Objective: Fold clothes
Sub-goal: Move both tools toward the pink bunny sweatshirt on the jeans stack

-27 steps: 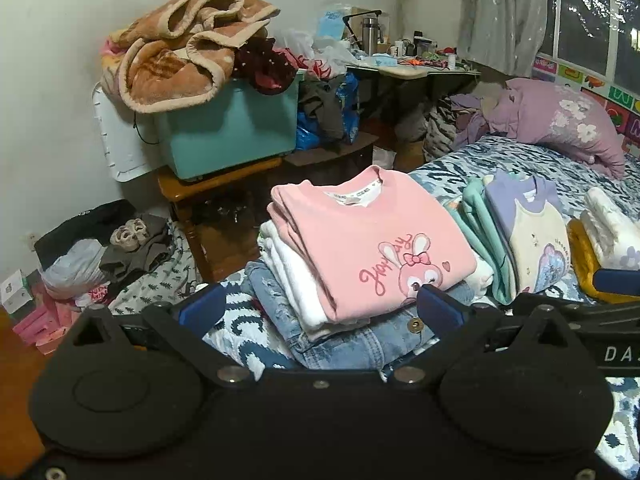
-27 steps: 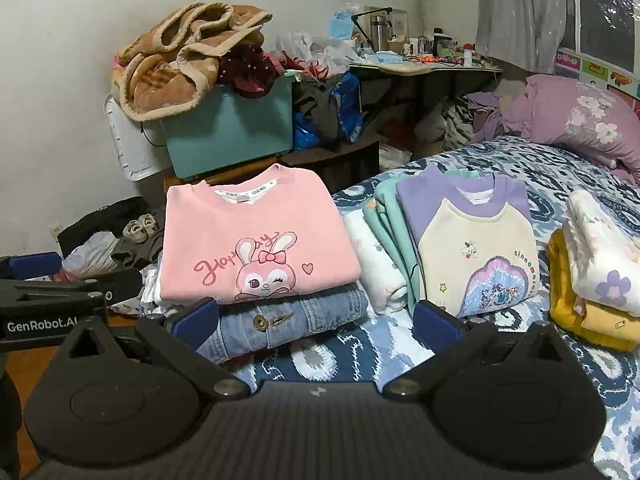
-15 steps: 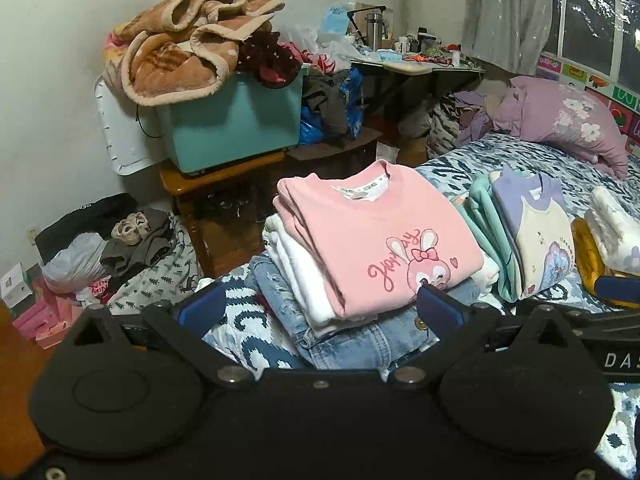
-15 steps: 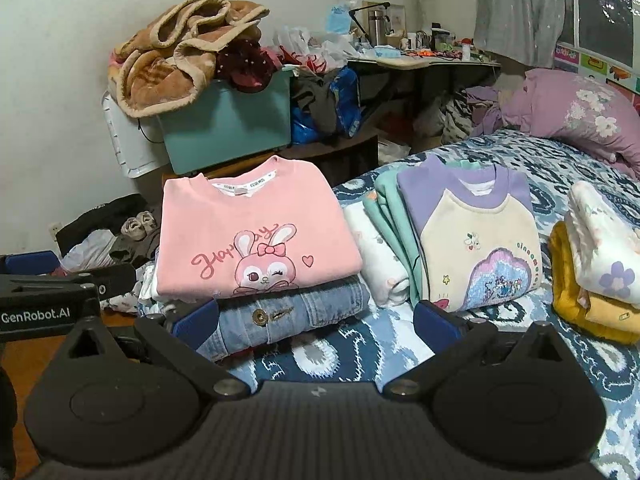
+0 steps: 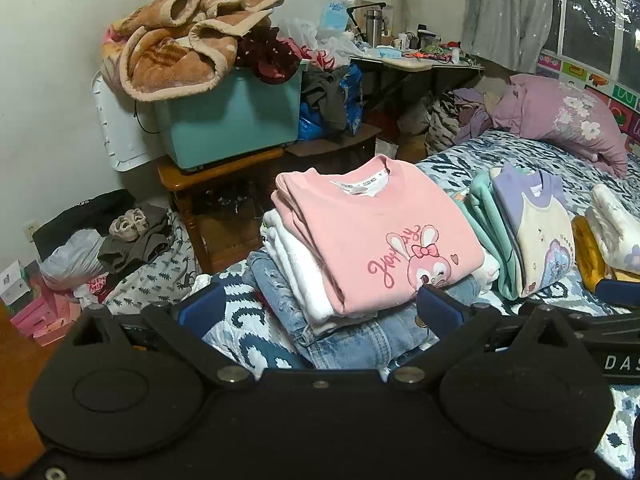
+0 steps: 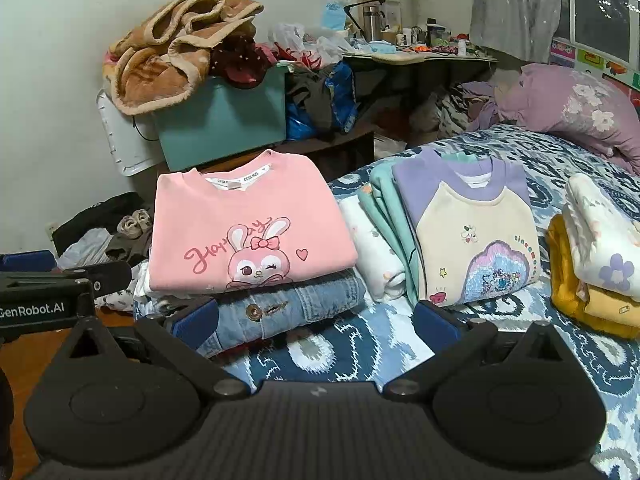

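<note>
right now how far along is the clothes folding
Mostly done, by the look of it. Three folded stacks sit on the bed: the pink bunny sweatshirt on top of denim, the purple and cream top on teal pieces, and a floral piece on yellow. Nothing is in hand: left gripper and right gripper are both open and empty. No unfolded garment shows on the bed.

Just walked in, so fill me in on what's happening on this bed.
A person is folding clothes with a handheld gripper in each hand. Right now neither holds anything: the left gripper and the right gripper both hover open in front of the folded stacks on the bed. The pink bunny sweatshirt lies folded on top of a denim garment. Beside it sits the purple and cream top on its own stack, with a yellow and white stack further right.
</note>
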